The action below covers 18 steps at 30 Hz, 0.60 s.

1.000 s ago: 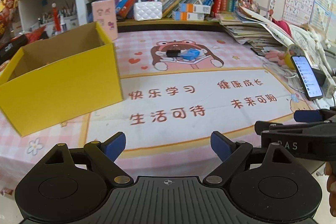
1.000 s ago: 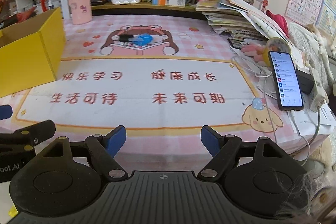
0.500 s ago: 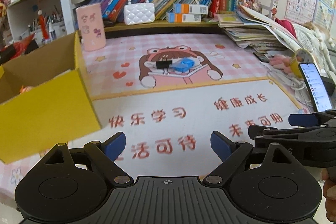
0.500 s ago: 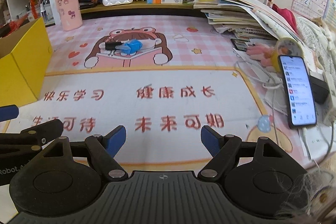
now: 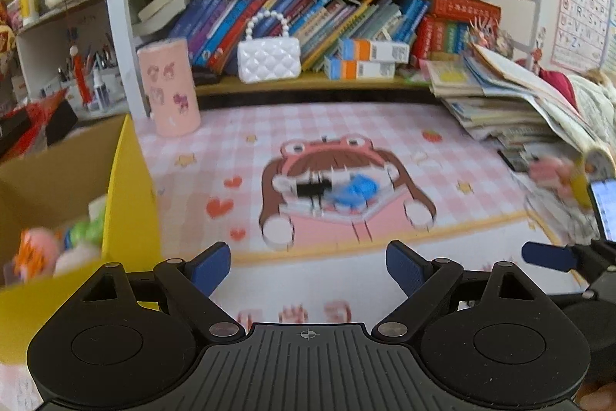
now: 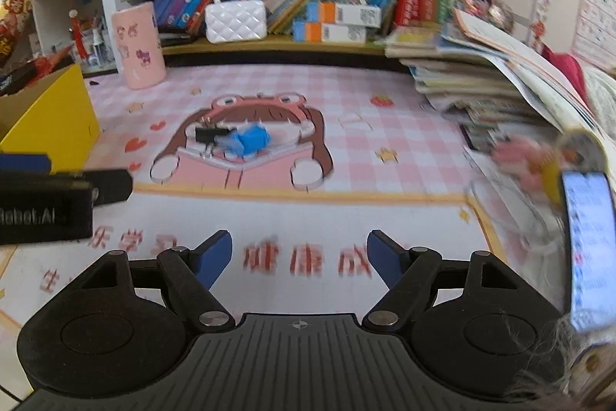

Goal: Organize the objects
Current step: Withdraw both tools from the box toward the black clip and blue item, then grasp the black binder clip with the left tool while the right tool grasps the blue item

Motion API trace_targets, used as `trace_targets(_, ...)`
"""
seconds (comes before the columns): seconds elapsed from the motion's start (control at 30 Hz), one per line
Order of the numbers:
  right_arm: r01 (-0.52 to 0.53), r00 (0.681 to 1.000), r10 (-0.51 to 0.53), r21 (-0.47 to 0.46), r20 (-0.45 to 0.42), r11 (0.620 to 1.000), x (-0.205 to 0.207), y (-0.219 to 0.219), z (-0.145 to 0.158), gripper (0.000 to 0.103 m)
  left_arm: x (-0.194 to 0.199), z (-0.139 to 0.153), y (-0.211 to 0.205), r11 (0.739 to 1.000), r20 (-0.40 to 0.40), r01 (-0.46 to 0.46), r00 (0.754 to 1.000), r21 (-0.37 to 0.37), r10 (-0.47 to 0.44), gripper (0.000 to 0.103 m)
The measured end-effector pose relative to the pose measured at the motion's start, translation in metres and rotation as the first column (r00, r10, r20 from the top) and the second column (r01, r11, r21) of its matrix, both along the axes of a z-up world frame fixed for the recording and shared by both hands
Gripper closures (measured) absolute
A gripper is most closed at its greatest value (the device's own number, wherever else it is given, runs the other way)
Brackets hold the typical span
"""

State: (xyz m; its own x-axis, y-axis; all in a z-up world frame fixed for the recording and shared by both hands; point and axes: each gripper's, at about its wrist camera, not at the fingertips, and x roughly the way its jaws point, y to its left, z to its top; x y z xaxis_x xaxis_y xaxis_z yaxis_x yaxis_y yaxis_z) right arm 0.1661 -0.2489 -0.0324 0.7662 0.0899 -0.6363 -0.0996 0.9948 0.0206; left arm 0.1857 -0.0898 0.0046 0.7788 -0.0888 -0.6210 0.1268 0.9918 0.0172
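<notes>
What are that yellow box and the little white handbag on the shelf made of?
The yellow box looks like cardboard: a matte yellow outside and a plain brown inside. The white handbag seems to be glossy quilted plastic or faux leather, with a beaded, pearl-like handle; which of the two, I cannot tell.

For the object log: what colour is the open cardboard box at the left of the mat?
Yellow outside, plain brown inside; the box shows best in the left wrist view.

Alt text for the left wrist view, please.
The open, empty left gripper points at a small black and blue object on a pink cartoon desk mat. An open yellow box holding toys stands left, bookshelves behind.
</notes>
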Motion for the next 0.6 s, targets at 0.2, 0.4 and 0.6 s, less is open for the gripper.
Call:
trace_targets(0.2, -0.08, 0.995, 0.08, -0.004, 0.062, 0.997, 0.045, 0.0, -0.001, 0.027, 0.039, 0.004, -0.001, 0.999, -0.003, -0.05, 0.999, -0.012, 0.05, 0.013)
trace_targets(0.4, -0.185, 0.981, 0.186, -0.012, 0.056, 0.983, 0.095, 0.013, -0.016, 0.027, 0.067, -0.003, 0.001, 0.994, -0.031, -0.112, 0.993, -0.015, 0.112, 0.013)
trace_targets(0.6, -0.257, 0.966, 0.256, -0.003, 0.04, 0.967, 0.132, 0.033, -0.033, 0.028, 0.075, -0.006, 0.005, 0.988, -0.053, -0.154, 0.987, 0.004, 0.154, 0.013)
